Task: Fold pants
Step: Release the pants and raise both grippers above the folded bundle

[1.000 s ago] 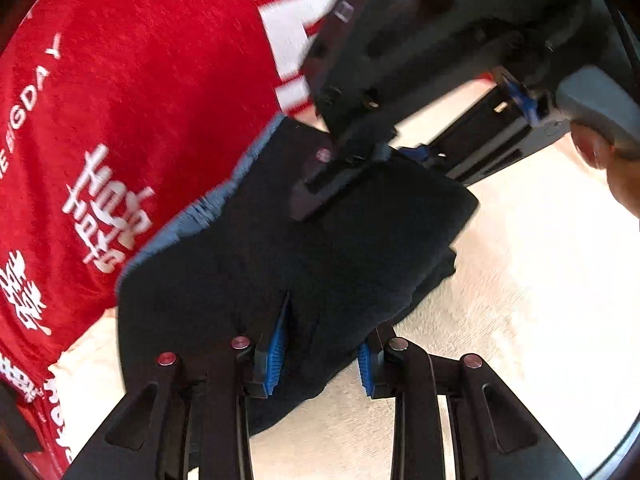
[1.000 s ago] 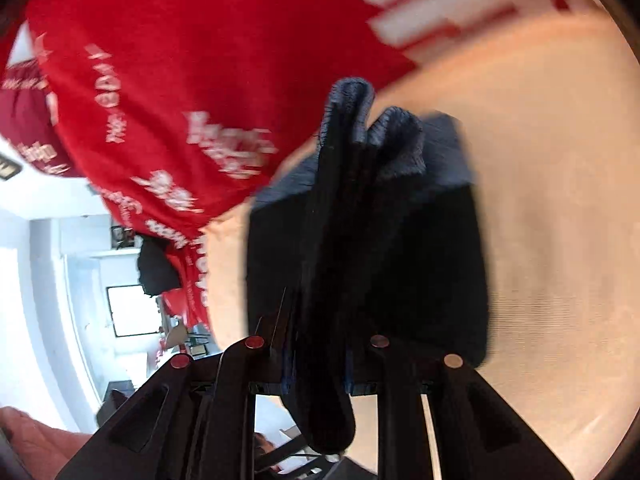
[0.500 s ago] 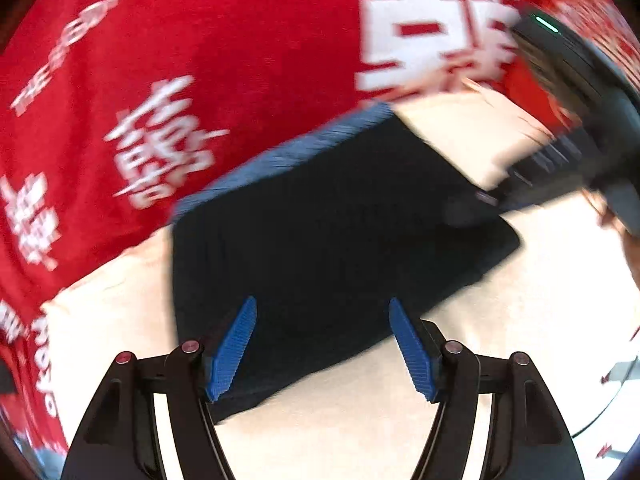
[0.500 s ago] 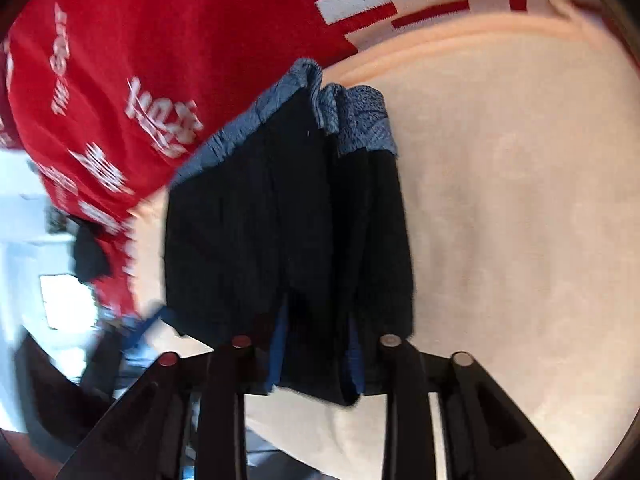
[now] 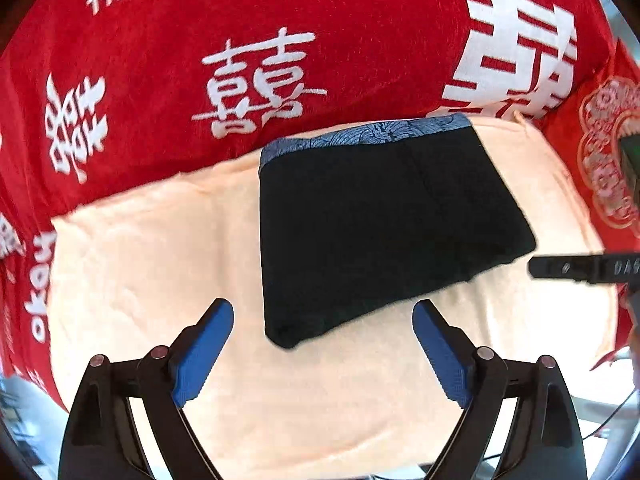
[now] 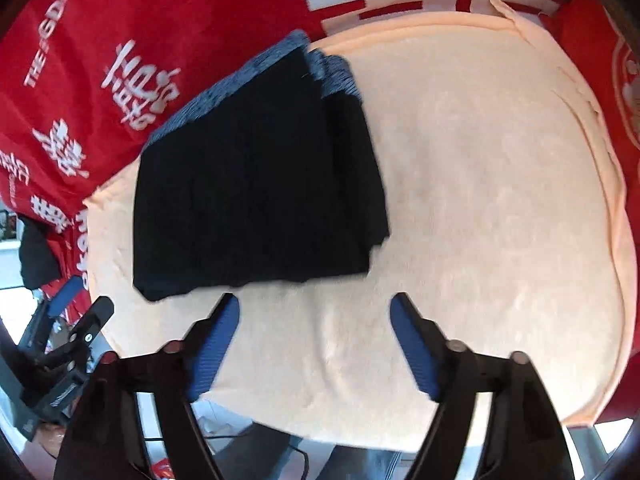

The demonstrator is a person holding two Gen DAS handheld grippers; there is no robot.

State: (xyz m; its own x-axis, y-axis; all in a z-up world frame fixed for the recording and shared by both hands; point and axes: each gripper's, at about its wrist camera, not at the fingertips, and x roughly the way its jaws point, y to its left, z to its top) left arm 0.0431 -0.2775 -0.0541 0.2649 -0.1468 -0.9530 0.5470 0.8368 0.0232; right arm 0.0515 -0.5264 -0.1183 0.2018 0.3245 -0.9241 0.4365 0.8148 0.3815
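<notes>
The black pants [image 5: 376, 224] with a blue patterned waistband [image 5: 360, 138] lie folded into a compact rectangle on a peach towel [image 5: 152, 248]. They also show in the right wrist view [image 6: 256, 184], left of centre. My left gripper [image 5: 323, 344] is open and empty, pulled back just short of the pants' near edge. My right gripper [image 6: 315, 340] is open and empty, just behind the pants' near edge. A black fingertip of the right gripper [image 5: 560, 268] pokes in at the right of the left wrist view. The left gripper's fingers [image 6: 80, 320] show at the lower left of the right wrist view.
A red cloth with white characters [image 5: 248, 64] lies under and beyond the towel. The towel's front edge [image 6: 360, 440] drops off to a floor with cables below. A dark object [image 6: 34, 252] sits at the far left.
Both grippers have let go of the pants, opened wide and pulled back. The pants now lie flat and folded on the towel.
</notes>
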